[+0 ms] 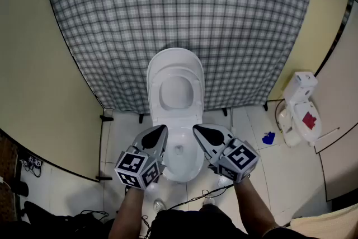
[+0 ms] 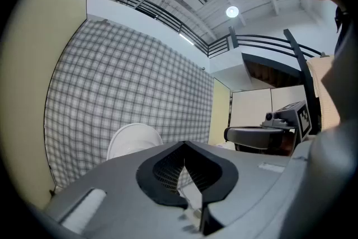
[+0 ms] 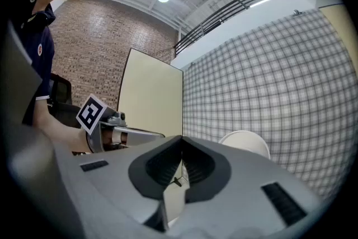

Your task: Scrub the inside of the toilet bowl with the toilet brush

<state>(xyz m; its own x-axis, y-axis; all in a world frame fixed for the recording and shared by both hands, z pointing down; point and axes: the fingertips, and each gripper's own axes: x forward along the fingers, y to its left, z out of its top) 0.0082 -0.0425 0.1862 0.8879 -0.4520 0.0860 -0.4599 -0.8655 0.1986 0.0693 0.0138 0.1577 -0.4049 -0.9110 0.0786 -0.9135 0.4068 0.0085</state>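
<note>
Two pairs of tongs, both closed tip to tip with nothing between the pads: left tongs (image 2: 183,147) and right tongs (image 3: 180,141), each held level by a bare forearm. Side by side and apart, tips angled in towards each other above the toilet bowl (image 1: 184,175), left over its left rim, right over its right rim. No telling from any view whether either touches the porcelain.

Just beyond the tips, the raised lid (image 1: 175,71) with the seat folded up against it, white, leaning back on a wide checked cloth (image 1: 179,8) in grey and white. Flanking the cloth, beige partitions (image 1: 39,64) on either side.

Below, a pale tiled floor (image 1: 251,143). Near the person's feet, thin dark cables (image 1: 193,198) trailing across the tiles. Well off to the right, by the partition foot, a white object (image 1: 296,95) with a red patch on it, too small to make out. Between that and the bowl, a small blue thing (image 1: 268,138) lying on the floor.
</note>
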